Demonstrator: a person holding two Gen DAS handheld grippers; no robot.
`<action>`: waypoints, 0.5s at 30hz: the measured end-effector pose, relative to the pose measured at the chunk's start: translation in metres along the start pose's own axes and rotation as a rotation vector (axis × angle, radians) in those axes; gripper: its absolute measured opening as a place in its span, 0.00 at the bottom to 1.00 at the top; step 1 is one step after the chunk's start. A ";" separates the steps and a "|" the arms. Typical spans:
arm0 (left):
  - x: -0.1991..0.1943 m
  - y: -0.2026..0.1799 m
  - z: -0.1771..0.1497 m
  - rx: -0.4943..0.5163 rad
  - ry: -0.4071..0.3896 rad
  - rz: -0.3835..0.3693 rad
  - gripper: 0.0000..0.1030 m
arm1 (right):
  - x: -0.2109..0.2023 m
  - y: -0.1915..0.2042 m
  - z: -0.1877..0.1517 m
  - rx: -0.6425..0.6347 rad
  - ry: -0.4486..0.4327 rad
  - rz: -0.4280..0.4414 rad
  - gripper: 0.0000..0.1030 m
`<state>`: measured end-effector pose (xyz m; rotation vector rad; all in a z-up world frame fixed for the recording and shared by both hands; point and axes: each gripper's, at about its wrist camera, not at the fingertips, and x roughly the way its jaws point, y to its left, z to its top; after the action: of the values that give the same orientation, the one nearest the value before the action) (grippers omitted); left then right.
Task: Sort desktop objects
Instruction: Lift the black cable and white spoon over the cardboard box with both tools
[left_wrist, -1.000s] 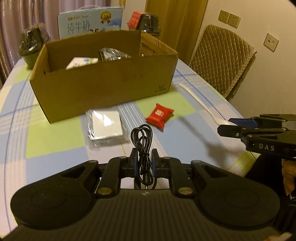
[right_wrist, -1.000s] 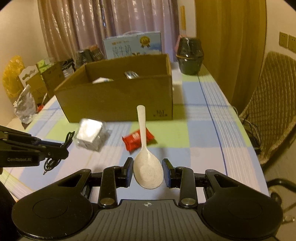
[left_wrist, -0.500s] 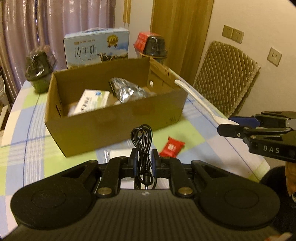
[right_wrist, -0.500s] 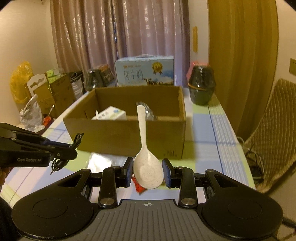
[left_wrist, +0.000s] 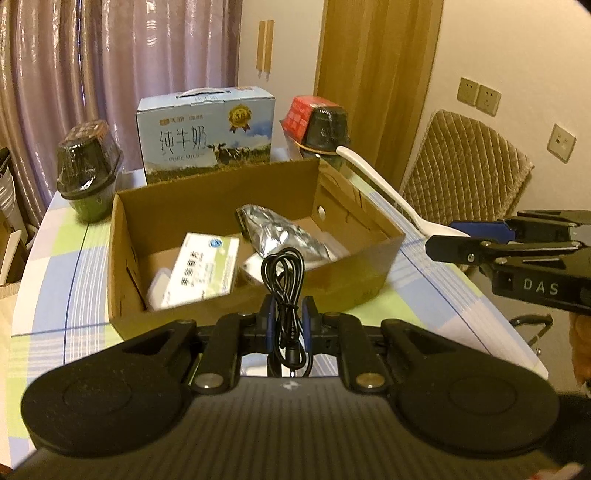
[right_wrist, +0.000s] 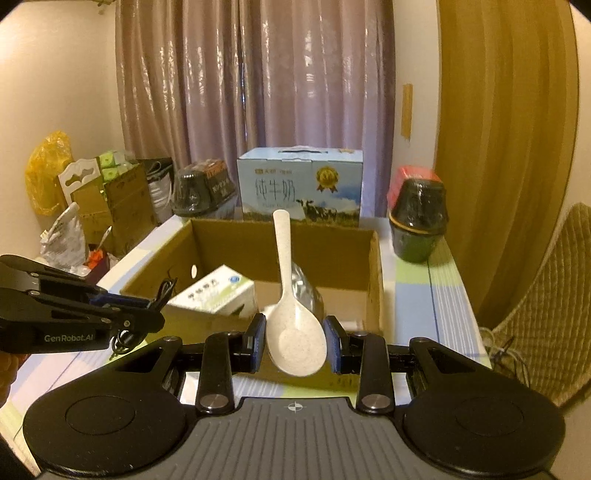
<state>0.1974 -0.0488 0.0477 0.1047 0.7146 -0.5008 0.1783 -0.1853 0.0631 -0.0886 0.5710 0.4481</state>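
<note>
Cardboard box (left_wrist: 229, 295) just ahead, partly filled. My left gripper (left_wrist: 288, 325) clamps the coiled cable (left_wrist: 284, 280) at its near wall; my right gripper (right_wrist: 295, 343) clamps the spoon (right_wrist: 291, 317) alongside. Carrying step; next, I advance over the opening and release.

The checked table (left_wrist: 55, 280) carries cardboard box (left_wrist: 207, 295) and milk carton (left_wrist: 207, 129).

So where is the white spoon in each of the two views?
Left wrist view: the spoon is at the right, slanting over the box corner, its bowl end in the right gripper.
Right wrist view: the spoon is at centre, bowl clamped, handle pointing away.
Shared landmark: the milk carton behind the cardboard box.
</note>
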 end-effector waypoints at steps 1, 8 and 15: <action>0.002 0.003 0.004 -0.007 -0.007 0.001 0.11 | 0.004 0.000 0.004 -0.002 -0.002 0.001 0.30; 0.020 0.031 0.032 -0.087 -0.061 0.006 0.11 | 0.039 0.001 0.029 -0.014 -0.009 0.014 0.30; 0.055 0.049 0.047 -0.144 -0.074 -0.013 0.11 | 0.081 -0.003 0.044 -0.009 -0.004 0.024 0.30</action>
<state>0.2840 -0.0403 0.0442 -0.0533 0.6766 -0.4619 0.2622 -0.1480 0.0567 -0.0897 0.5663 0.4741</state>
